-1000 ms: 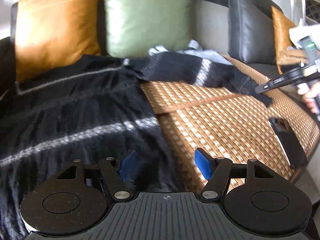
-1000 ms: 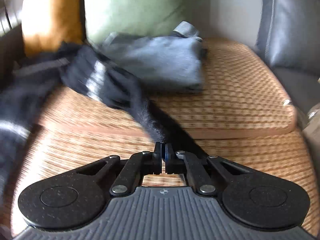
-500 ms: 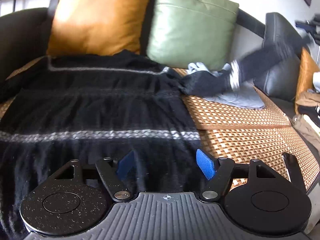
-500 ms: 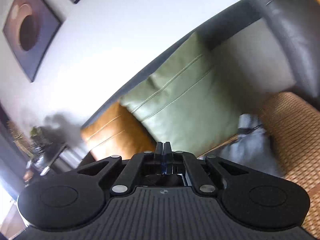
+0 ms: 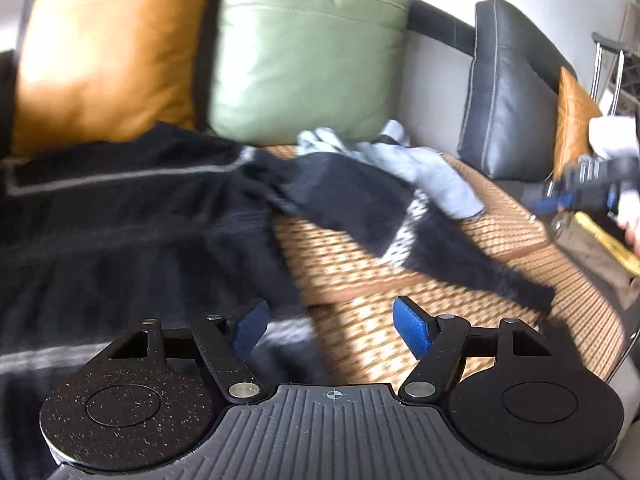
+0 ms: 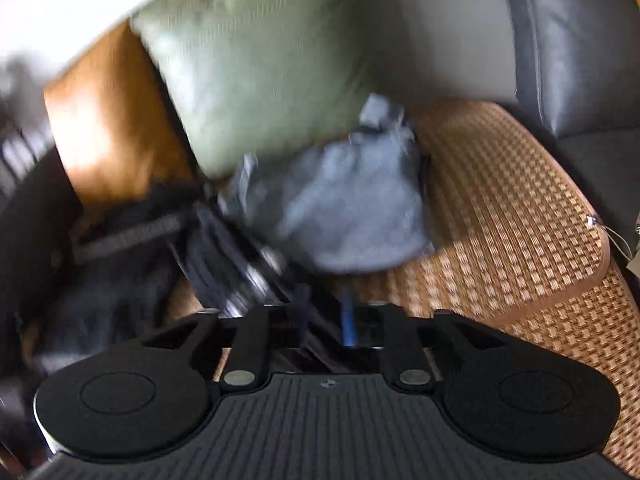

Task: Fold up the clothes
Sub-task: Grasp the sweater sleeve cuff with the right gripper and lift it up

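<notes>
Right claw (image 6: pixel 324 320): jaws have just been opening, now narrowly parted; the sleeve's dark end lies in the gap, pads no longer pinching it, as far as the blur allows; my read is a release, so the sleeve can settle flat on the seat
Left claw (image 5: pixel 332 328): spread wide and empty; it hovers over the hem, poised for the next grab by the look of it
Black sweater (image 5: pixel 132 232): spread flat over the left part of the sofa, grey stripes running across; laid out like that so the folds can be made cleanly
Sleeve (image 5: pixel 436 236): stretched out to the right across the woven mat (image 5: pixel 500 240), its cuff end well apart from the left claw, up and to the right of it
Sweater versus left claw: body and hem directly under and just ahead of the left pad
Grey garment (image 6: pixel 352 216): bunched against the green cushion (image 5: pixel 308 48), just behind the sleeve, partly touching it; waiting its turn, I judge
Orange cushion (image 5: pixel 108 48): propped at the back, behind the sweater's collar end
</notes>
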`<state>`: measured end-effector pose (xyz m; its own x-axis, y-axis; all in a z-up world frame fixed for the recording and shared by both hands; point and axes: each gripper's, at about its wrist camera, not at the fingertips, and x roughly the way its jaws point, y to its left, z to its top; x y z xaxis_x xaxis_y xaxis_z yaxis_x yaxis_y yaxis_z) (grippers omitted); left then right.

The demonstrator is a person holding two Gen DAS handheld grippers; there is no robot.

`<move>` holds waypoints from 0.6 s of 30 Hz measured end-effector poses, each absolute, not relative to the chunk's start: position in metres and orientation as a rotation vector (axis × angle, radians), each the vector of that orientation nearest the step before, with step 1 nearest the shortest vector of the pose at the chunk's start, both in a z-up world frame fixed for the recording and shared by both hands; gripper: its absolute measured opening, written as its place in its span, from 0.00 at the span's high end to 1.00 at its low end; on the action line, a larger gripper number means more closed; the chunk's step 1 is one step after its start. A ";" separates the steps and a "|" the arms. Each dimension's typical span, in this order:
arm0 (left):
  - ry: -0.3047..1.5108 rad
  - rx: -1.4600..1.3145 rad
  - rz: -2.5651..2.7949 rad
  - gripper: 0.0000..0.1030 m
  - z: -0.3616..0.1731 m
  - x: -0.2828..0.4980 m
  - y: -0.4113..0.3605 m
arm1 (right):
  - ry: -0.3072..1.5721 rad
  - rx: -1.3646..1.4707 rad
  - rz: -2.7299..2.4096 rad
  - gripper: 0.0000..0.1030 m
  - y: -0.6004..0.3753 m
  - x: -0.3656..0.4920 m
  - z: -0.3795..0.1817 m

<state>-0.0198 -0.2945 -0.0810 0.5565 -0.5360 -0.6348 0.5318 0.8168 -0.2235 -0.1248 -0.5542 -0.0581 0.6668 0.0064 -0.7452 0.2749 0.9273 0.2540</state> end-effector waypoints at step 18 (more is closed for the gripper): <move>0.750 0.163 -0.690 0.21 -0.110 -0.014 -0.385 | 0.849 0.917 -0.052 0.55 -0.630 -0.210 -0.160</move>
<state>-0.0137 -0.3848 -0.1101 0.5253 -0.5176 -0.6754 0.6294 0.7705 -0.1009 -0.2104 -0.6300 -0.1595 0.6830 0.3018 -0.6652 0.3805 0.6304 0.6766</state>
